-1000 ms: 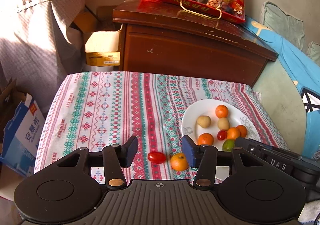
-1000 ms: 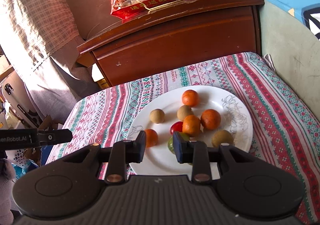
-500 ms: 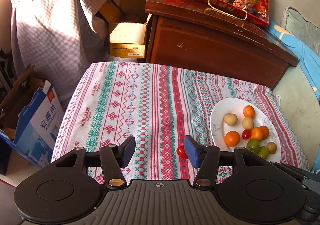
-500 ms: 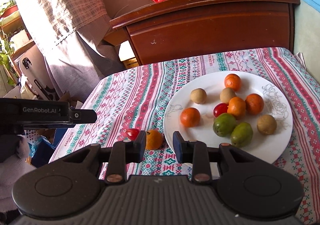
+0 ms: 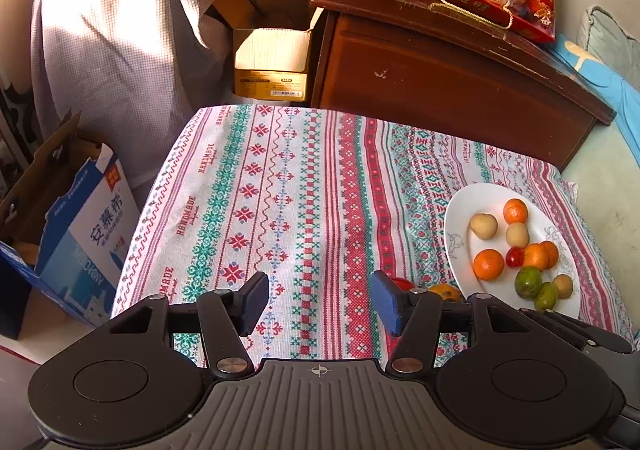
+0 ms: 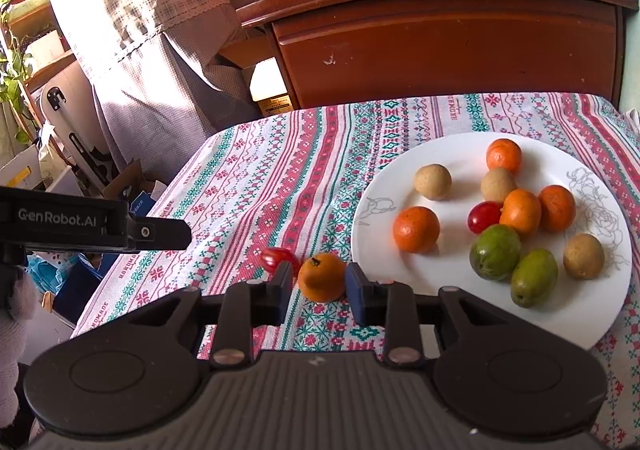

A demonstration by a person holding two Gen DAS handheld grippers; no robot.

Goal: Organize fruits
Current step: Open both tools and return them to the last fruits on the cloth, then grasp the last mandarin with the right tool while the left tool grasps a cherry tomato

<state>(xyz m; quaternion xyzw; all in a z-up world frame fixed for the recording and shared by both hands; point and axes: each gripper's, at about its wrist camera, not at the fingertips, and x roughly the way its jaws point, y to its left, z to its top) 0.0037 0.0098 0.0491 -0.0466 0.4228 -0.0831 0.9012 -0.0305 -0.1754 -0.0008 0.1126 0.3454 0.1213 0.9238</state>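
Orange (image 6: 322, 277) on the cloth, just left of the plate (image 6: 400, 169), sits between the spread fingers of the right gripper (image 6: 318, 288), untouched, with a tomato (image 6: 276, 258) beside it, while the left gripper (image 5: 318, 300), also spread and holding nothing, lies farther left

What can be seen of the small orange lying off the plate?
The small orange is round, dull orange, with a dark stem nub on top. It rests on the patterned tablecloth just left of the white plate, a red tomato beside it. It sits between the open fingers of the right hand-held gripper, seemingly ungripped.
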